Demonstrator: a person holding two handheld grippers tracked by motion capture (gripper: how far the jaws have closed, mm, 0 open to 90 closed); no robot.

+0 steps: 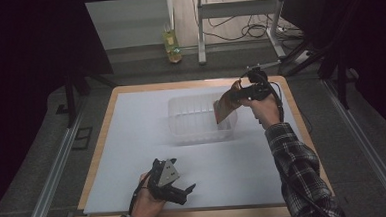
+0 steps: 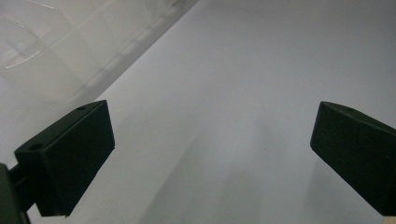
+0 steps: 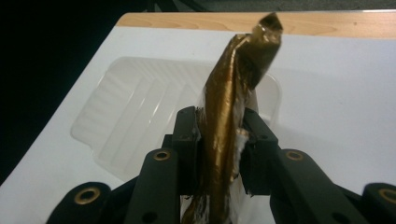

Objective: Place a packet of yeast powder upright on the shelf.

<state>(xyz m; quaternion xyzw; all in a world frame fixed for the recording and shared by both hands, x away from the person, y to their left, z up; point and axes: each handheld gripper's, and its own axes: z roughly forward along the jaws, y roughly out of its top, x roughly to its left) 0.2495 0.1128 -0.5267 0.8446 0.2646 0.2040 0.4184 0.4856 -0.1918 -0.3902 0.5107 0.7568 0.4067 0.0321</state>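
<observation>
Counter (image 1: 130,94), wood edged w/ a white sheet over most of it, carries a clear ribbed plastic tub (image 1: 194,119) set toward the far right of centre. Tub sits open side up, prob. so something can be dropped in from above.

Right gripper (image 1: 235,97) is raised over the tub's right rim, jaws pressed tight on a flat gold-brown foil packet (image 1: 226,108). In the right gripper view the packet (image 3: 224,140) is pinched edge-on betw. the two jaws, so it stands like a blade. Long axis runs along the gripper's own line, free end pointing fwd and away from the hand, tipped down toward the tub (image 3: 140,107) in the high view. Held by one end, likely so the rest can hang over the opening for release.

Left gripper (image 1: 188,191) rests low near the counter's front edge, well apart from the tub, jaws spread wide w/ nothing betw. them, looks parked, out of the way.
</observation>
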